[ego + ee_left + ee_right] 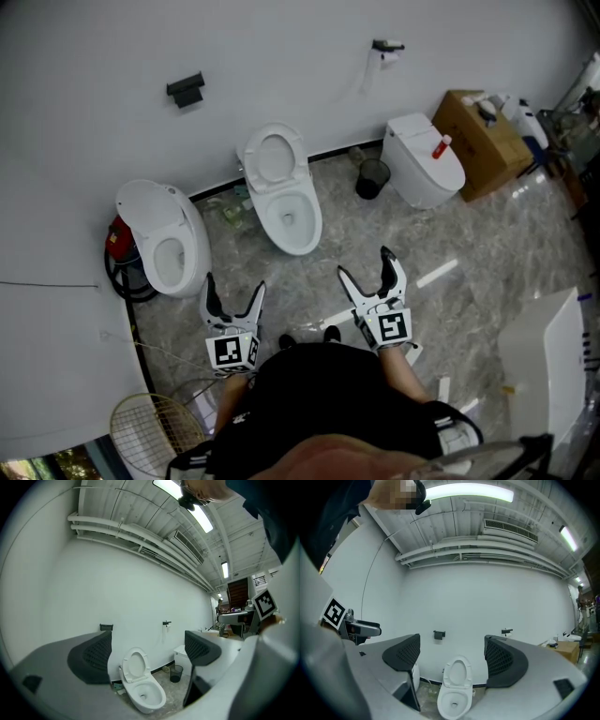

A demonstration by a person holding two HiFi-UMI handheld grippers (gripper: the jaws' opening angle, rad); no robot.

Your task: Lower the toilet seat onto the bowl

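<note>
The white oval toilet seat (275, 156) is seen raised at the far side of the room, stood upright against the white wall (281, 56). Its long axis runs up the wall and its open ring is faced toward the near side. Below it the white ceramic toilet bowl (292, 220) is uncovered. Its long axis is laid from the wall toward the near side, with the rounded front turned slightly right. The bowl is set on the grey marbled floor (469, 244), between a white toilet at the left (164, 234) and a small black waste bin (372, 178) at the right.

The left hand-held gripper (234, 284) and the right hand-held gripper (365, 263) are held side by side at the near side, well apart from the seat and pointed level toward it. The jaws of both are spread wide, and nothing is gripped or touched by either. Only the far-off seat and bowl are framed between the dark ribbed pads (404, 654).
</note>
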